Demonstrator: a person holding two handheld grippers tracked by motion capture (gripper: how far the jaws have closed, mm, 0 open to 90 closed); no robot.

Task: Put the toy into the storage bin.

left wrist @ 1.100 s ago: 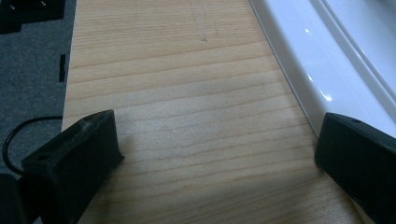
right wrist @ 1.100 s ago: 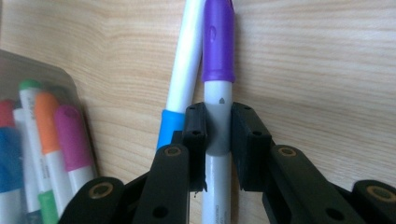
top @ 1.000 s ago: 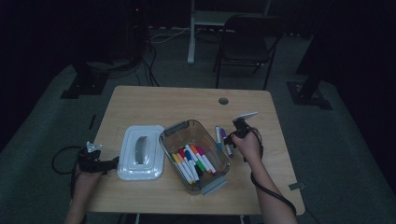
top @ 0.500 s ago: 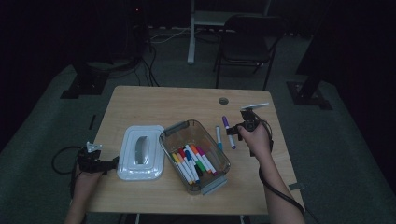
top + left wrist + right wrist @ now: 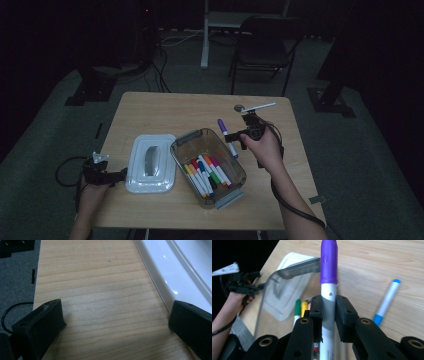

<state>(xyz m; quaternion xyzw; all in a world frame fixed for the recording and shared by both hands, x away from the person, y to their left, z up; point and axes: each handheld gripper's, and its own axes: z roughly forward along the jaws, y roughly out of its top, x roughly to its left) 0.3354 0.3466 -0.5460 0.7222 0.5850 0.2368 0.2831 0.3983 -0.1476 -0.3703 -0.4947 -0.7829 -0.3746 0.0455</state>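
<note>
Since a second ago, right gripper (image 5: 239, 136) has lifted the purple marker (image 5: 226, 136) off the desk (image 5: 165, 107); jaws clamp its white barrel just right of the clear bin (image 5: 206, 167). Right gripper view adds a blue marker (image 5: 387, 300) lying on the desk. Left gripper (image 5: 116, 175): jaws open, empty, beside the white lid (image 5: 175, 272).

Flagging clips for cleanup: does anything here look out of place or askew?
One blue-capped marker lies loose on the table, outside the clear bin with the other markers. The bin's white lid is off, beside it. Nothing is spilled or damaged.
</note>
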